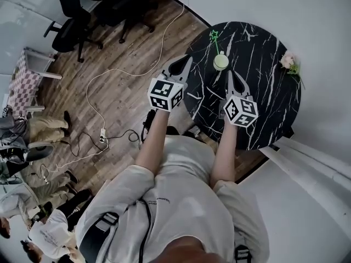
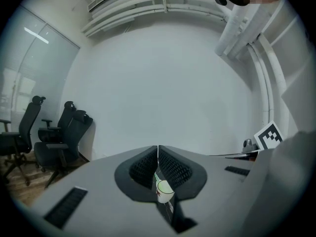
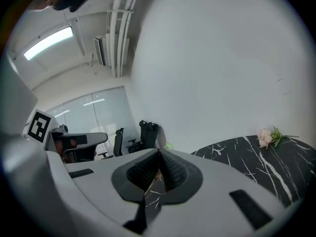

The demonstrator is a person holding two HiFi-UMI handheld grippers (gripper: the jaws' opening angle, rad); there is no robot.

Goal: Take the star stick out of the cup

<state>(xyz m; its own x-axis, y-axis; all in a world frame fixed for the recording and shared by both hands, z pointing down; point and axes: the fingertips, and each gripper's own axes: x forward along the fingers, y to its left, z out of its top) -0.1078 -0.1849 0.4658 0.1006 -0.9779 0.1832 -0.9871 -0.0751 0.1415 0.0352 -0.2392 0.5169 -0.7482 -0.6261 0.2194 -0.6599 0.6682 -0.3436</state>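
A small cup (image 1: 221,62) with a pale green inside stands on the round black marble table (image 1: 263,92). A thin stick rises from it, slanting up-left to a green star (image 1: 214,35). My left gripper (image 1: 188,59) hangs over the table's left edge, left of the cup, shut and empty. My right gripper (image 1: 230,74) is just in front of the cup, shut and empty. In the left gripper view the cup (image 2: 164,189) shows through the gap below the closed tips (image 2: 158,147). In the right gripper view the star (image 3: 170,145) peeks over the closed tips (image 3: 159,151).
A pink flower sprig (image 1: 289,62) lies at the table's far right edge, also in the right gripper view (image 3: 266,136). A white cable and power strip (image 1: 102,136) trail over the wooden floor. Office chairs (image 1: 71,21) stand at the back left. People sit at lower left.
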